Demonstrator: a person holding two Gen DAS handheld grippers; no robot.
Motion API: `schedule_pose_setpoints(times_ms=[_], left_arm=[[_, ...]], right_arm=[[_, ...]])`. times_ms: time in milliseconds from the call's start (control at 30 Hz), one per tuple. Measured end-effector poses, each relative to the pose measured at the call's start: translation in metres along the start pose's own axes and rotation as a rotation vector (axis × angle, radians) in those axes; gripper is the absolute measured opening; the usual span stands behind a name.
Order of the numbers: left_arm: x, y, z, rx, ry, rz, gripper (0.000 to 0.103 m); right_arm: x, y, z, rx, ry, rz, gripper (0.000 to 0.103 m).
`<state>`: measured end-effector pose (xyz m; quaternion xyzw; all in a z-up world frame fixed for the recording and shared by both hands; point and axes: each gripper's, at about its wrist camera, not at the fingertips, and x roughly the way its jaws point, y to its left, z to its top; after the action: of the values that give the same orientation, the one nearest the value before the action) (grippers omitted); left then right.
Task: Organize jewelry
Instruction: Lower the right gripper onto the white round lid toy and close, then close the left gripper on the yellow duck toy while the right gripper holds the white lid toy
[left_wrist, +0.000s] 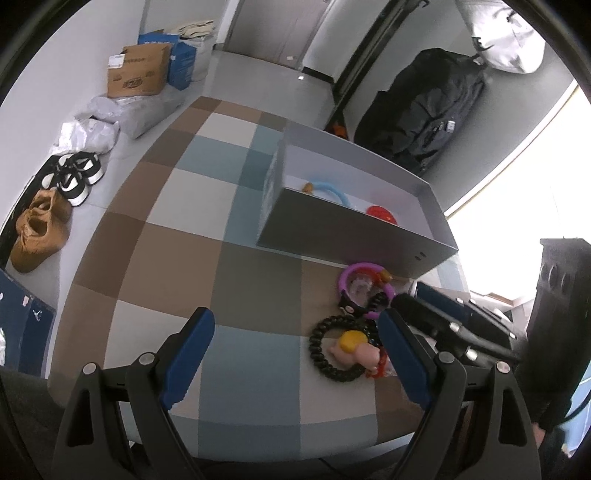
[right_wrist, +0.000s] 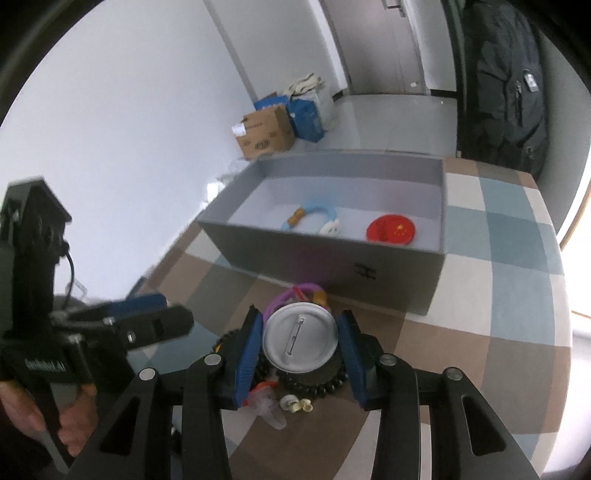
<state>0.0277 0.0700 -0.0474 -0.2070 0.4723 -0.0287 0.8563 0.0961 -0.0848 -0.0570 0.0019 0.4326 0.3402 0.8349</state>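
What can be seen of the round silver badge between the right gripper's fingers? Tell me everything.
The round silver badge is a pin-back button seen from its back: a dull metal disc with a raised rim and a thin pin bar running across its middle. It sits face away from the camera, tilted slightly, between the blue pads of the right gripper, which press on its left and right edges. Below and behind it lie a black bead bracelet and a purple ring. Its front face is hidden.

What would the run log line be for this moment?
right gripper: shut on round silver pin badge | left gripper: open, empty | grey cardboard box: holds blue bracelet, red badge
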Motion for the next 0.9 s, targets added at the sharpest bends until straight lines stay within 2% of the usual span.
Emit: schedule_pose_setpoints(times_ms=[300,433,567,700,833,900], left_arm=[[0.004,-0.019,-0.007,0.094,0.026,-0.008,0.087],[0.004,-0.039,-0.015,0.184,0.031,-0.028,0.087],[0.007,-0.059,-0.021,0.276,0.032,-0.014,0.087],[0.011,-0.061,-0.021,0.282,0.045,-0.018,0.068],[0.014,-0.055,-0.017,0.246,0.044,0.000,0.066],[0.014,-0.054,-0.016,0.241,0.037,0.008,0.059]], right_arm=[[-0.021,-0.020,0.006,0.104,-0.064,0.018,0.041],[-0.028,-0.025,0.007,0.127,-0.081,0.015,0.041],[-0.035,-0.031,0.008,0.146,-0.095,0.015,0.041],[-0.039,-0.033,0.006,0.154,-0.099,0.014,0.041],[-0.043,-0.036,0.003,0.159,-0.104,0.013,0.041],[-0.044,-0.038,0.003,0.167,-0.107,0.015,0.041]])
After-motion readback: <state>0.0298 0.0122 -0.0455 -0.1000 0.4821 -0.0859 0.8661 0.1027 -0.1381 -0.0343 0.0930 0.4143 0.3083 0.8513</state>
